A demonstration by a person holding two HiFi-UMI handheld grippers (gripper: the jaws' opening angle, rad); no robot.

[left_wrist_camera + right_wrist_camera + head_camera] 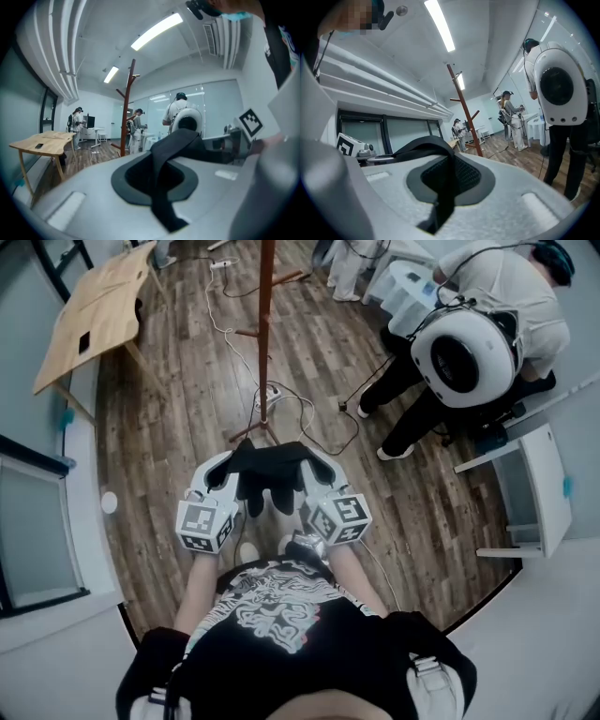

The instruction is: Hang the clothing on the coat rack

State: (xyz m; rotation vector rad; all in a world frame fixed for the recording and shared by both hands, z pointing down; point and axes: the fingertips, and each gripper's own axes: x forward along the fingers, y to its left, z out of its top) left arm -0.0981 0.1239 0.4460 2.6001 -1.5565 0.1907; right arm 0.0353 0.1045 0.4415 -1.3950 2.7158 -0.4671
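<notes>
Left gripper and right gripper are each pinching an edge of the black clothing, jaws pressed tight on fabric. The garment is hanging bunched between them, just in front of the person. The coat rack is standing ahead on the wood floor, well apart from it

Our head camera looks steeply down on the coat rack, whose base stands just ahead. Our left and right gripper views look roughly level from low, black clothing close before each lens, toward the same coat rack beyond; all three share it.
</notes>
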